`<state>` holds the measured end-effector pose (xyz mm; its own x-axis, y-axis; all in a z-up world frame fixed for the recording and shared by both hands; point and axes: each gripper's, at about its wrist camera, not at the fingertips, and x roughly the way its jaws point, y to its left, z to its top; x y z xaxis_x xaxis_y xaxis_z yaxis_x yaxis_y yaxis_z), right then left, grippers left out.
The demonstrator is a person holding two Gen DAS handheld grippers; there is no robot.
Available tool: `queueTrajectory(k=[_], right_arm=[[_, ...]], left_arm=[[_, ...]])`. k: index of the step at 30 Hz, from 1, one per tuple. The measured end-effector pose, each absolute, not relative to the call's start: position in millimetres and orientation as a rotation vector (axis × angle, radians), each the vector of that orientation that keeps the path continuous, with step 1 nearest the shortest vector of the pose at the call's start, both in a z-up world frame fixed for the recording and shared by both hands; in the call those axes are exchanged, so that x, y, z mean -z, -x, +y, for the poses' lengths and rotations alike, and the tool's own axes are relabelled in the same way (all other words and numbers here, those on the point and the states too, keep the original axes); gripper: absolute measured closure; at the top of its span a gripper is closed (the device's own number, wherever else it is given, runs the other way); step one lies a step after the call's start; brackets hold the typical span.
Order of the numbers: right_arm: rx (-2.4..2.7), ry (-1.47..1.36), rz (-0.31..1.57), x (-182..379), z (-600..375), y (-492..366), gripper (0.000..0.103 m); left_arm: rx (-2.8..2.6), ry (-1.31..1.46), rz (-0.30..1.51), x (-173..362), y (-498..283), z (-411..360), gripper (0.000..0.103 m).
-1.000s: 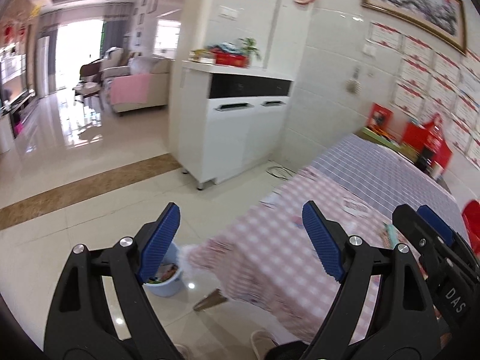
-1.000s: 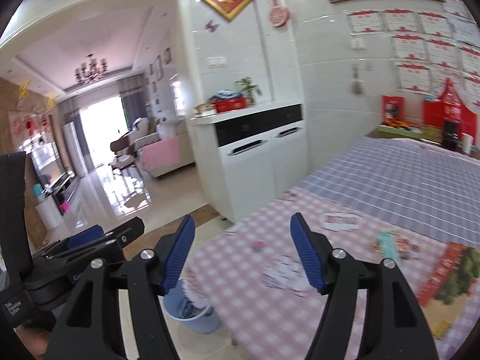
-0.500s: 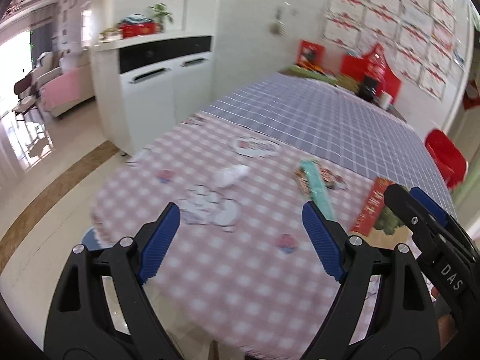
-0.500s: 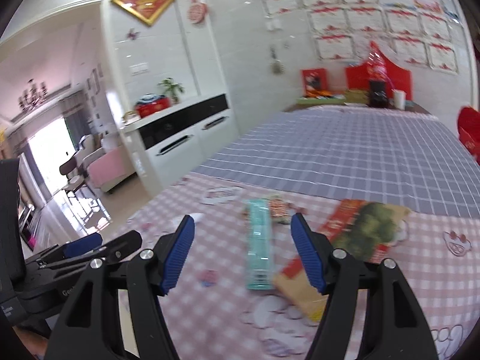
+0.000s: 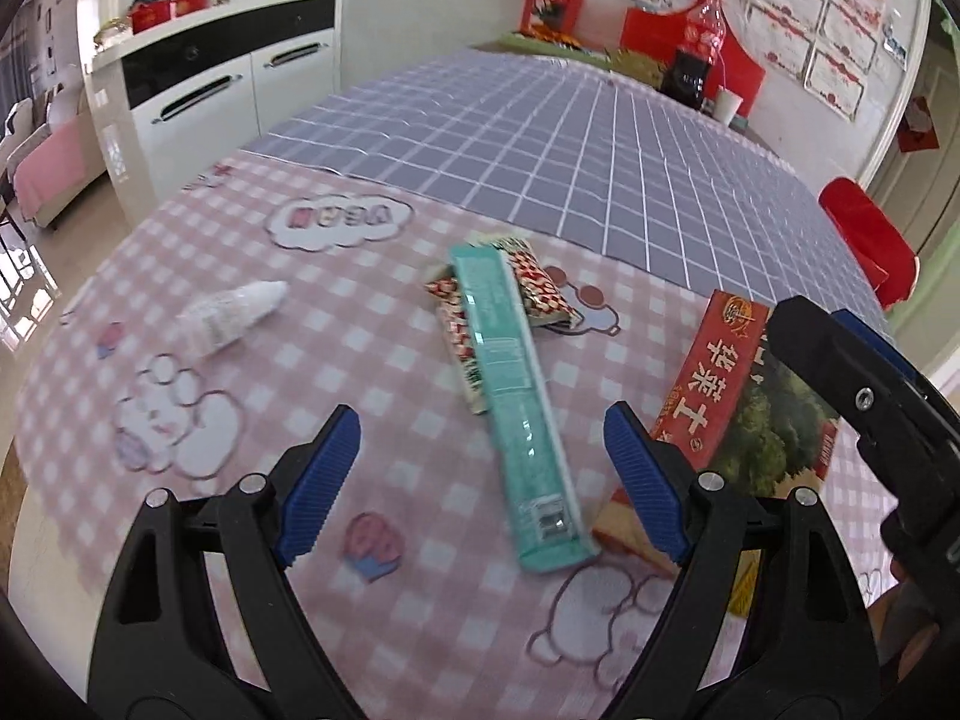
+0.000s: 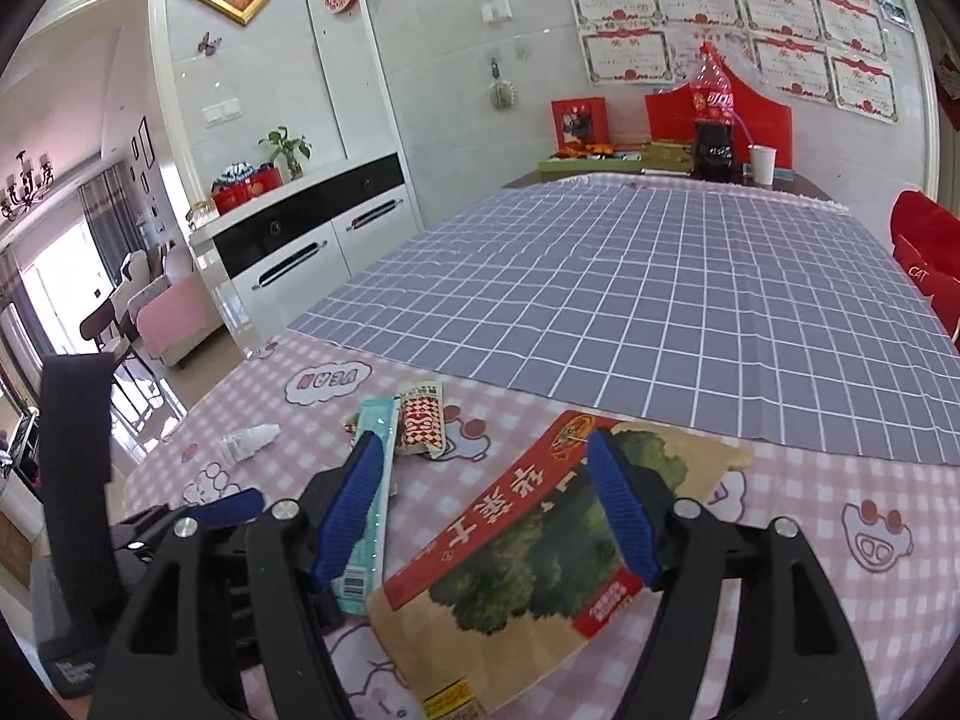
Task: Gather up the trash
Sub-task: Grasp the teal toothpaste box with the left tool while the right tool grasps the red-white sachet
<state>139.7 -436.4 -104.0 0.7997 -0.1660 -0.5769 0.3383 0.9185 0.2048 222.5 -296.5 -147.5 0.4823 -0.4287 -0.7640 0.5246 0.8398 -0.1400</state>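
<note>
While both views have swung from the floor bin onto the pink checked table (image 5: 420, 510), the trash now fills mid-frame: paper bag (image 6: 540, 570), teal wrapper (image 5: 516, 396). Right gripper (image 6: 489, 510), jaws just widening, and left gripper (image 5: 480, 486) hover released, empty; pickup looks imminent.

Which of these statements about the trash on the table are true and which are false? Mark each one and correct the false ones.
1. The teal box lies partly on top of the red patterned wrapper. True.
2. The left gripper is shut on the teal box. False: its jaws stand open, holding nothing.
3. The small white bottle lies on its side on the pink checked cloth. True.
4. The brown paper bag stands upright. False: it lies flat.
</note>
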Motion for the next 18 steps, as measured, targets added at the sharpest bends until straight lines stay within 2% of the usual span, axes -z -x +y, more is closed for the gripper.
queueTrajectory(k=[2,4,6,9,11,18], right_arm=[[0.263,-0.313,0.602,108,-438,-146,0.033],[0.256,-0.314,0.613,109,-440,-151,0.033],[0.247,-0.315,0.626,111,-441,-157,0.033],[0.240,-0.319,0.635,112,-440,-162,0.033],[0.241,-0.315,0.636,112,-439,-164,0.033],[0.229,-0.309,0.638,108,-429,-171,0.033]], left_arm=[[0.578,-0.135,0.894,150,-225,-303,0.021],[0.576,-0.154,0.905,154,-228,-310,0.028],[0.582,-0.170,0.929,158,-231,-317,0.041],[0.580,-0.205,0.927,161,-232,-321,0.052],[0.593,-0.213,0.921,160,-231,-321,0.073],[0.632,-0.080,0.907,150,-239,-290,0.077]])
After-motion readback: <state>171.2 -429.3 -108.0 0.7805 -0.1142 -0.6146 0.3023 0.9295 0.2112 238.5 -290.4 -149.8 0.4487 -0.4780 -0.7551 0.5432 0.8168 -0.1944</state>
